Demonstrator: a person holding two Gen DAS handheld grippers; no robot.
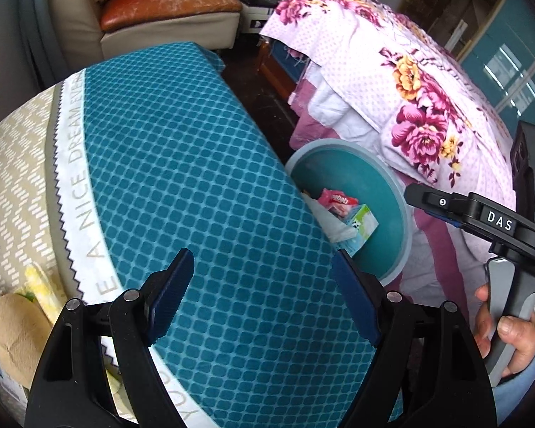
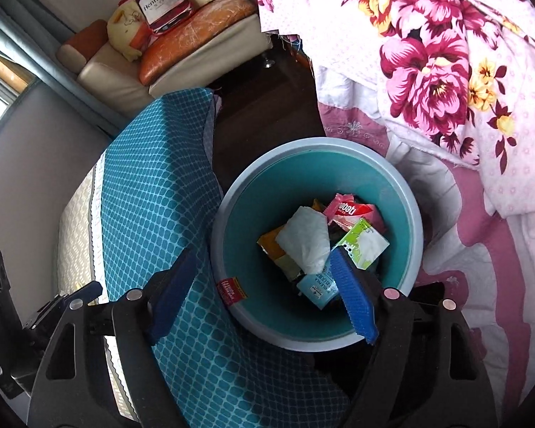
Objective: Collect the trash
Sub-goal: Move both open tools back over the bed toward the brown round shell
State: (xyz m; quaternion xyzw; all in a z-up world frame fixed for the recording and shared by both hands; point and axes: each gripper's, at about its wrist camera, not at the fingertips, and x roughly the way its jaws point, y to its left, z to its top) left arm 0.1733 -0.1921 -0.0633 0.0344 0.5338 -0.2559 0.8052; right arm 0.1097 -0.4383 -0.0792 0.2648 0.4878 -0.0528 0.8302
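A teal bin with a grey rim (image 2: 408,214) stands on the floor between the teal-covered table and the bed. It holds several pieces of trash: a crumpled white tissue (image 2: 305,237), a pink wrapper (image 2: 344,208), a green-and-white packet (image 2: 365,246) and a light blue packet (image 2: 317,290). My right gripper (image 2: 264,294) is open and empty right above the bin. My left gripper (image 1: 260,294) is open and empty above the table's teal cloth (image 1: 182,164). The bin (image 1: 378,185) and the right gripper's body (image 1: 499,221) show at the right in the left wrist view.
A bed with a pink floral quilt (image 2: 446,71) lies right of the bin. A sofa (image 2: 182,53) stands at the back. A yellow packet (image 1: 41,289) and a tan round object (image 1: 14,335) lie at the table's left end.
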